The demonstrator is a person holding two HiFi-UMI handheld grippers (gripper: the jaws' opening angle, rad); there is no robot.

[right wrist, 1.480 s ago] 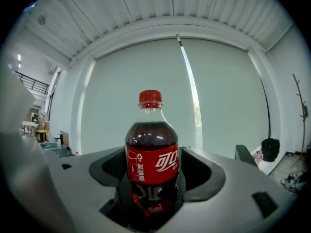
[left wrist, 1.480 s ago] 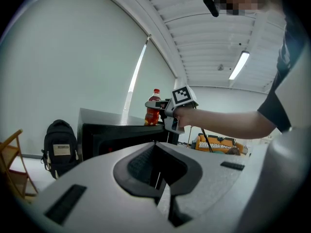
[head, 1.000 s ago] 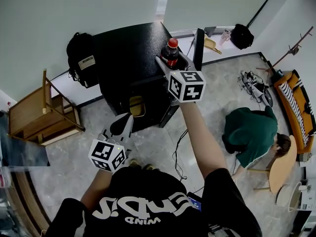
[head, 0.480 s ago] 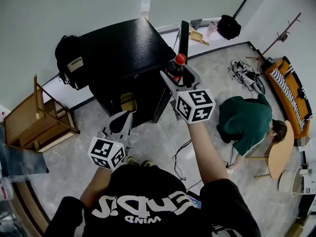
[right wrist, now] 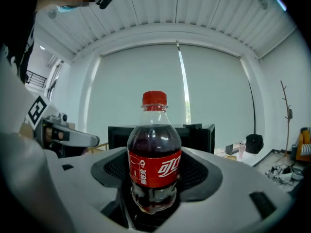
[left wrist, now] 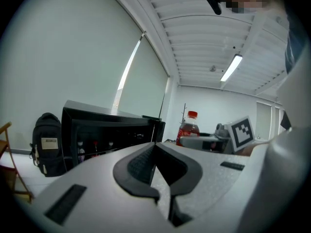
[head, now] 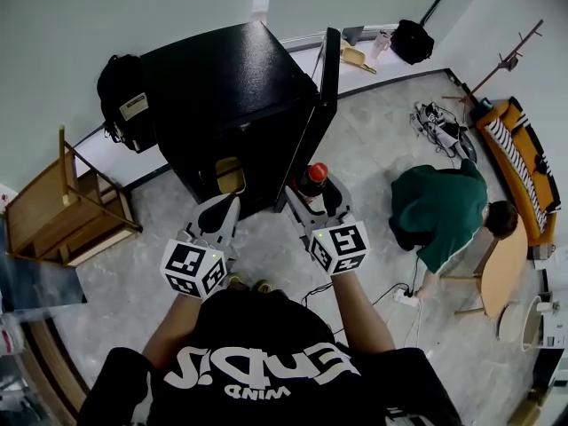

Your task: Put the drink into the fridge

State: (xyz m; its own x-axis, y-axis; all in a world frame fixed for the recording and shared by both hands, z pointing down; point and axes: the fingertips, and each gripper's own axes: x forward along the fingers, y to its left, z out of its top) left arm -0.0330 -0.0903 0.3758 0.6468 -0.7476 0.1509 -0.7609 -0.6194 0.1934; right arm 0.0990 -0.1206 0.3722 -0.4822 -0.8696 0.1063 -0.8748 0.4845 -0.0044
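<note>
My right gripper [head: 312, 195] pinches upright dark cola bottle, red cap and label [right wrist: 154, 165]; long axis vertical. Black mini fridge [head: 232, 87], door open, lies directly ahead beyond bottle. Left gripper [left wrist: 154, 152] pressed together, empty, alongside.

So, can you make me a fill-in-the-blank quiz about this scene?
The right gripper is shut on a dark cola bottle with a ____ cap.
The left gripper is shut and holds ____.
The black fridge stands with its door ____.
Missing words: red; nothing; open.
</note>
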